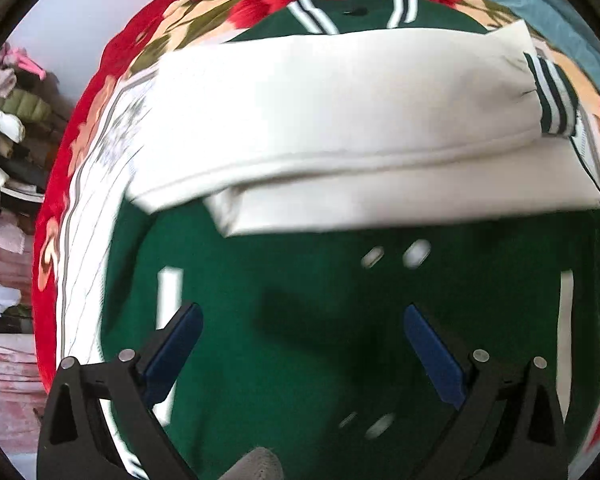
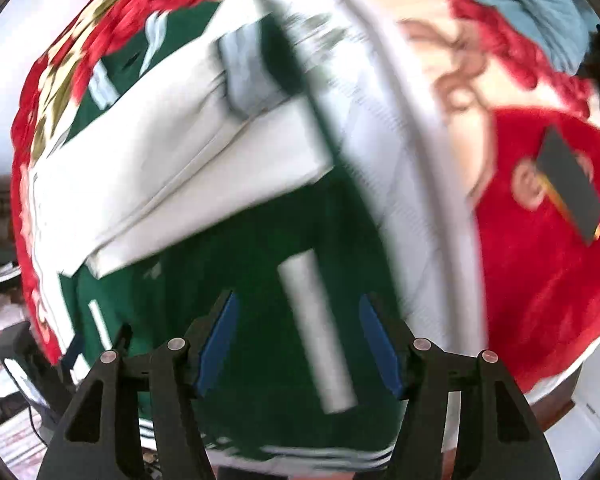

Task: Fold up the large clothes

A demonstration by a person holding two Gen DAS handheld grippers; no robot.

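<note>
A green varsity jacket (image 1: 300,320) lies flat on a bed, front up, with white pocket strips and snap buttons. Its two white sleeves (image 1: 340,112) are folded across the chest, one on the other, with a green-and-white striped cuff (image 1: 556,96) at the right. My left gripper (image 1: 302,316) is open and empty, just above the jacket's lower body. In the right wrist view the same jacket (image 2: 228,280) and sleeves (image 2: 172,160) show, blurred. My right gripper (image 2: 296,304) is open and empty above the jacket's lower right part, beside a white pocket strip (image 2: 316,332).
A red floral blanket (image 1: 148,40) and a white striped sheet (image 1: 88,216) cover the bed. Piled clothes (image 1: 16,120) stand at the far left. A blue pillow (image 2: 520,4) lies at the bed's head. A dark flat card (image 2: 568,184) rests on the red blanket at right.
</note>
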